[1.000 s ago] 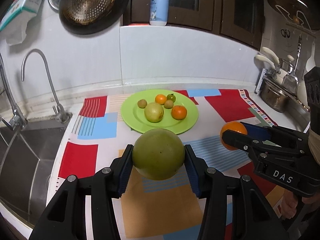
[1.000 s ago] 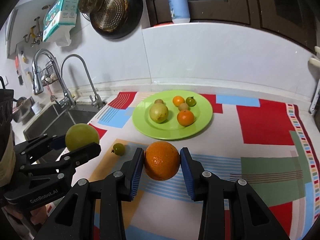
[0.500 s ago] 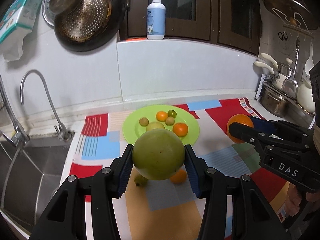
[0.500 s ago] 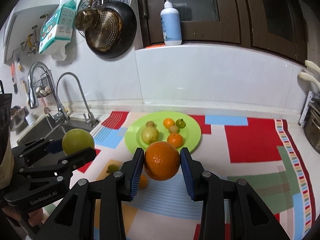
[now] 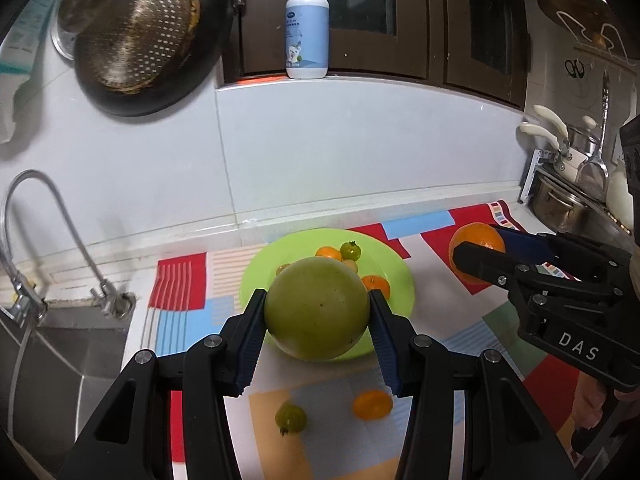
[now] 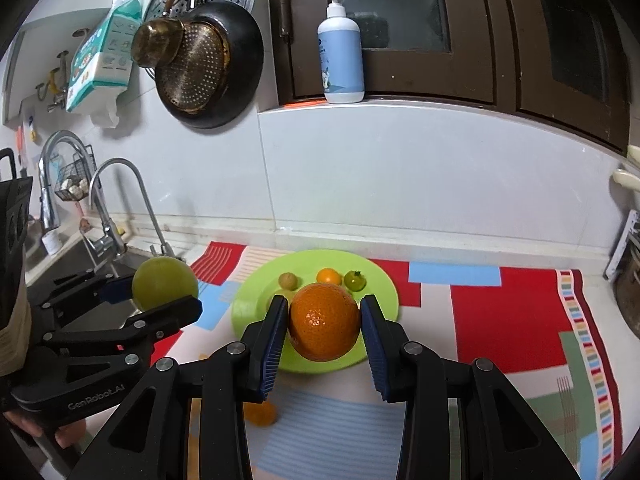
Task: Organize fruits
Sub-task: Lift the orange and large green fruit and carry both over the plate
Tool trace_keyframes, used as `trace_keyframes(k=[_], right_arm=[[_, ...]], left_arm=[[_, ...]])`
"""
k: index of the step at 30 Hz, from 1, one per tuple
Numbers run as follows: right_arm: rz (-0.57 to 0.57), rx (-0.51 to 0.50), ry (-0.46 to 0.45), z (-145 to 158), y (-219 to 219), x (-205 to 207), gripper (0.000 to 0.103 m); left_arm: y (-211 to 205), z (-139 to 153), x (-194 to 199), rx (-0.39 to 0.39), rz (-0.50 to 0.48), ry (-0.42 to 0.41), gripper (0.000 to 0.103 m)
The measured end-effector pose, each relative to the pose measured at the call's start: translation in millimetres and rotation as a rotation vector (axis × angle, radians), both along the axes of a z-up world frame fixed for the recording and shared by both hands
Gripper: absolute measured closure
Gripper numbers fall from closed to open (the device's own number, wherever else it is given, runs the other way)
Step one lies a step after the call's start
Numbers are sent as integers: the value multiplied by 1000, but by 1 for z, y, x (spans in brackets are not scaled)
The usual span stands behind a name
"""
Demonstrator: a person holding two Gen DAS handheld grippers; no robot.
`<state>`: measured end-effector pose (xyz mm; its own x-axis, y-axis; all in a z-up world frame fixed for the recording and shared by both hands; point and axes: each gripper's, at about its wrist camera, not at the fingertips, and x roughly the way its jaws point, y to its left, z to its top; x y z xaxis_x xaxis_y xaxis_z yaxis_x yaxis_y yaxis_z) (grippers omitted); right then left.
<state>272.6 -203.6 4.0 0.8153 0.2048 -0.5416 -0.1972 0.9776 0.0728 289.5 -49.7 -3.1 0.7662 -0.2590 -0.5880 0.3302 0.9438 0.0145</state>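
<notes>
carrying two fruits at once: the big green fruit (image 5: 316,307) is clamped between the blue pads of the left gripper (image 5: 317,316), jaws spread wide to fit its girth, and it is held in the air on the near side of the green plate (image 5: 402,276). the orange (image 6: 324,322) is pinched the same way in the right gripper (image 6: 325,326), jaws set somewhat narrower, also lifted clear of the plate's near rim. both fruits are gripped across the widest part, likely so that a round, smooth skin is not squeezed out of the pads.

several small fruits are already gathered on the plate, toward its far half: a small orange one (image 6: 329,276), a small green tomato-like one (image 6: 355,280) and a pale round one (image 6: 288,280), so room is left at the near half for the two large pieces. two strays are seen on the patterned mat (image 6: 516,316), nearer than the plate: a small green fruit (image 5: 291,418) and a small orange fruit (image 5: 372,404).

judged from this, the plate is the collection point and both held fruits are meant for it. a low release is called for, since round fruit can roll off the shallow rim or knock the small ones. the strays are not yet collected.
</notes>
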Motion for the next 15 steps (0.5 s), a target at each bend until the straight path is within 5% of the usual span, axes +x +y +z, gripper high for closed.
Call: trace_keyframes(k=[15], right_arm=[[-9, -1, 83, -38, -14, 82, 64]], left_arm=[[-25, -32, 95, 32, -62, 63, 54]])
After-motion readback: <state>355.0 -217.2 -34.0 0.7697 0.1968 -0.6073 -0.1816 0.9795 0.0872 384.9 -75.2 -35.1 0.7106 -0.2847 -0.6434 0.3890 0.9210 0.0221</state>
